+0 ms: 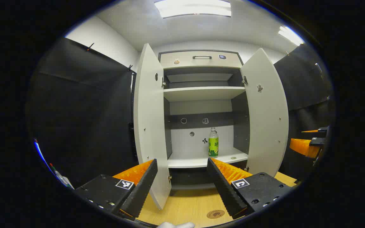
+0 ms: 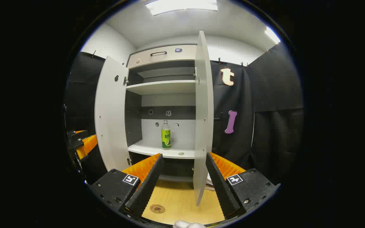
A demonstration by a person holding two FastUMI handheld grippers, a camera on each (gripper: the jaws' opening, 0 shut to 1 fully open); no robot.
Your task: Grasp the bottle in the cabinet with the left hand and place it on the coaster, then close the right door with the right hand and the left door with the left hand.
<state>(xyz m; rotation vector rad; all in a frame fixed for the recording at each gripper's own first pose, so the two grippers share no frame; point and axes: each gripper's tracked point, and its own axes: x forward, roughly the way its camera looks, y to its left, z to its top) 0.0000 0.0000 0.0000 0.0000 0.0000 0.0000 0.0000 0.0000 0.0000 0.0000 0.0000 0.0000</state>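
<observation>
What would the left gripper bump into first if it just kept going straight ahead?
Probably the back wall of the cabinet, above the lower shelf. The left gripper is open, and the bottle stands slightly right of its line. Depth is hard to judge.

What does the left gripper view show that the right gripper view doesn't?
Left gripper view: the right door's inner face, and the right gripper at the right edge. Right gripper view: that door edge-on, and the left gripper at the left edge. Both: the bottle on the lower shelf, the coaster on the table.
</observation>
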